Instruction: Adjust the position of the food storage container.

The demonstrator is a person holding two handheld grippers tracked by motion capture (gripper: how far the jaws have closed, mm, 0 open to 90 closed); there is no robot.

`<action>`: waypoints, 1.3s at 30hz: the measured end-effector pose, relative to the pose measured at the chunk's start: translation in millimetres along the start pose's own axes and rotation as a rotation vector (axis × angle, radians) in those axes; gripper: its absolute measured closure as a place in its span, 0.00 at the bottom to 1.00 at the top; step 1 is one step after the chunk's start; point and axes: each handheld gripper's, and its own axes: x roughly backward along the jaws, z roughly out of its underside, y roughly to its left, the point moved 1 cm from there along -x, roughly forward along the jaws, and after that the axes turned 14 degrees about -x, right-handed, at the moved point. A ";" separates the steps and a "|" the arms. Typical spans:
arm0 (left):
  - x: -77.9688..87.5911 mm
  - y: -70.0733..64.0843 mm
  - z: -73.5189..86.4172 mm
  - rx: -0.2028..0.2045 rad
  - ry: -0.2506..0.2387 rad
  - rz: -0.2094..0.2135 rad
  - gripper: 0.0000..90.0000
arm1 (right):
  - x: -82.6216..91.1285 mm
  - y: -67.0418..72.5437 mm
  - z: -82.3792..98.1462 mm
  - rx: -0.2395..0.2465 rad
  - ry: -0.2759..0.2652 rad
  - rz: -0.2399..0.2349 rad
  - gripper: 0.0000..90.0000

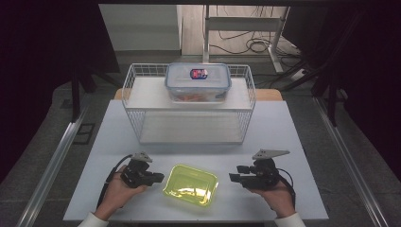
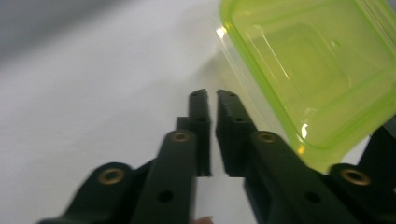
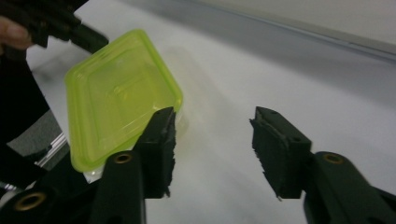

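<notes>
A translucent lime-green plastic container [image 1: 190,184] lies on the white table near the front edge, between my two grippers. My left gripper [image 1: 161,178] sits just left of it, its tips close to the container's left rim. In the left gripper view its jaws [image 2: 212,100] are open only by a thin slit with nothing between them, and the green container [image 2: 317,70] lies just to their right. My right gripper [image 1: 232,176] rests a short way right of the container, open wide and empty. In the right gripper view [image 3: 212,126] the container [image 3: 116,93] lies beyond the left jaw.
A white wire basket [image 1: 134,120] stands at the middle of the table [image 1: 283,142]. On top of it sits a clear lidded box [image 1: 197,81] with a blue-edged lid and orange contents. Bare tabletop stretches on both sides of the basket.
</notes>
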 end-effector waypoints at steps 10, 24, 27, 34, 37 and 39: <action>16.1 9.4 3.9 0.058 -0.032 -0.082 0.39 | -10.0 26.5 13.7 0.106 0.125 -0.075 0.97; 19.0 9.4 5.8 0.066 -0.038 -0.067 0.32 | -29.3 85.1 28.4 0.300 0.211 -0.137 0.99; 17.4 9.6 6.3 0.066 -0.030 -0.067 0.31 | -33.8 91.5 32.9 0.314 0.246 -0.151 0.99; 15.0 9.8 6.7 0.061 -0.012 -0.066 0.29 | -52.4 102.1 44.6 0.354 0.319 -0.145 0.99; 15.2 9.8 6.8 0.064 -0.014 -0.066 0.29 | -60.3 100.6 48.4 0.359 0.344 -0.128 0.99; 15.2 9.4 6.7 0.066 -0.017 -0.065 0.29 | -62.8 98.1 49.1 0.358 0.348 -0.113 1.00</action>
